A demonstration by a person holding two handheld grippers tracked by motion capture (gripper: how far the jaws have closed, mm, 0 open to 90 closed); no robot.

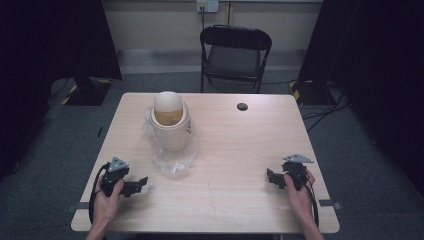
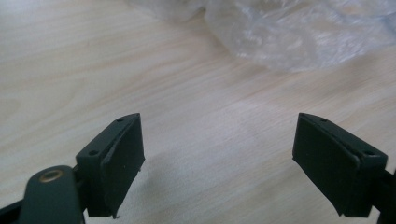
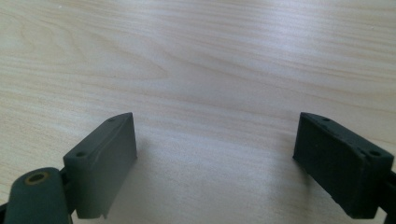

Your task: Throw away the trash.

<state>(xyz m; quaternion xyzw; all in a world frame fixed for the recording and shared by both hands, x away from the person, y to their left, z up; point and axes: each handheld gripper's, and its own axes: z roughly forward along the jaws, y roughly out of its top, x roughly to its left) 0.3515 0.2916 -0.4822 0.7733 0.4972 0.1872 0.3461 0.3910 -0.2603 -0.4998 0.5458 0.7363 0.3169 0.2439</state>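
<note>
Your left tool (image 1: 141, 182) and right tool (image 1: 270, 176) rest spread and empty at the near corners of a pale wood surface (image 1: 240, 150); a cream jar (image 1: 170, 122) on crumpled clear plastic (image 1: 172, 160) sits far-left, a folding chair (image 1: 235, 52) beyond.

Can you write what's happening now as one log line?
left hand-held gripper: open, empty | right hand-held gripper: open, empty | jar: on plastic bag

A pot (image 1: 171, 127) stands on a plastic bag (image 1: 173, 159) at the table's (image 1: 225, 200) far left; a small disc (image 1: 242, 106) lies far right of it, a chair (image 1: 235, 52) behind the table's far edge, grippers near left (image 1: 141, 182) and near right (image 1: 270, 176)
</note>
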